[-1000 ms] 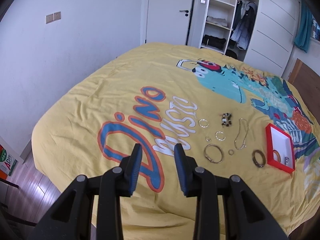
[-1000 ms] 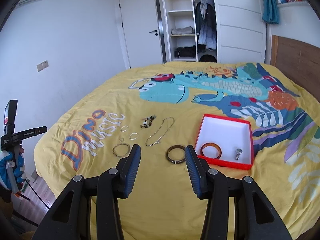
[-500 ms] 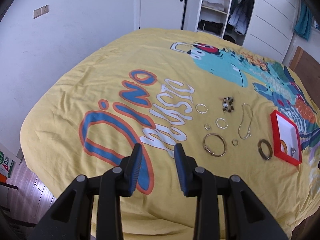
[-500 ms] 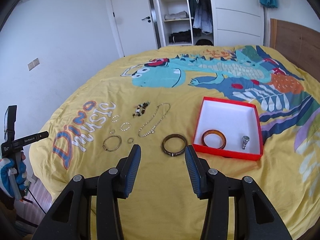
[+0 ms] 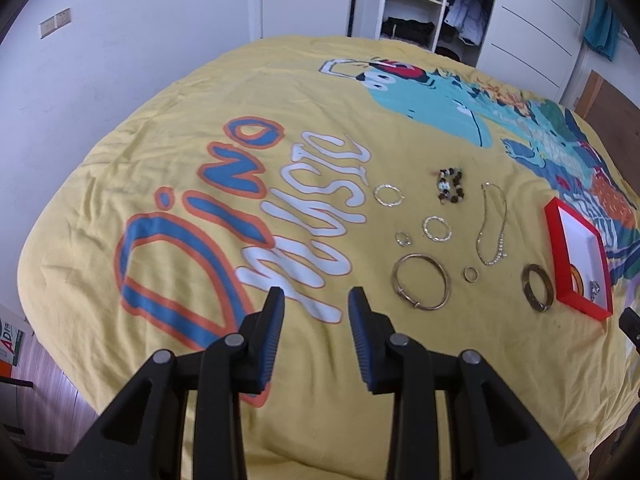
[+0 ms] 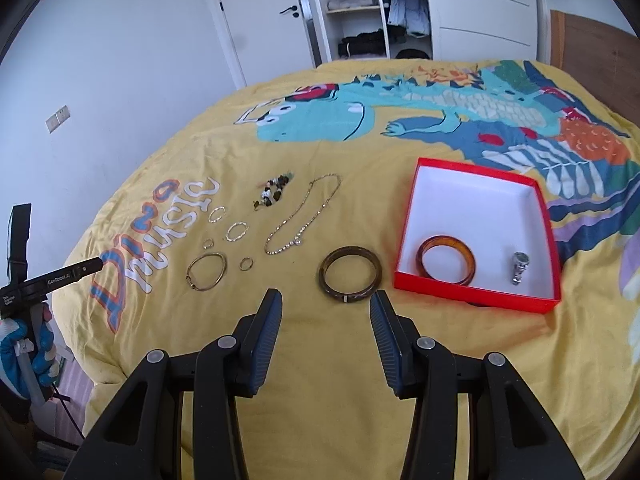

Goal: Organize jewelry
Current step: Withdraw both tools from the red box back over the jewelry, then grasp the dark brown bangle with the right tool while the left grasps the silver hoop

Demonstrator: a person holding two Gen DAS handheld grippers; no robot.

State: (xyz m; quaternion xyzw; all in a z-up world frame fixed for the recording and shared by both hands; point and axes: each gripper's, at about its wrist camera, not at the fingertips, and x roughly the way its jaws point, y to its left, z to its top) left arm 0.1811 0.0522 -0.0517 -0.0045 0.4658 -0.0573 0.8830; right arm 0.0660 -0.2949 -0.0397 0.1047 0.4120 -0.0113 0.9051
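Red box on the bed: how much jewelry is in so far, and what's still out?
Done: the red box holds an amber bangle and a small silver ring. In hand: nothing; both the left gripper and right gripper are open and empty. Left: dark brown bangle, chain necklace, beaded bracelet, gold bangle, several small rings.

Bedspread (image 6: 400, 360): yellow printed cloth, matt, lightly creased.
Box (image 6: 472, 294): red card, matt; white paper-like lining.
Amber bangle (image 6: 446, 259): translucent, glossy, plastic-like.
Dark bangle (image 6: 350, 274): brown, mottled, faint sheen.
Thin bangle (image 5: 421, 287): gold-toned metal, smooth.
Chain necklace (image 6: 304, 216): fine metal links, glinting.
Beaded bracelet (image 5: 450, 185): mixed polished beads.
Left tongs (image 5: 316, 320): black matt plastic; blue ribbed pads.
Headboard (image 6: 596, 52): brown wood, matt.
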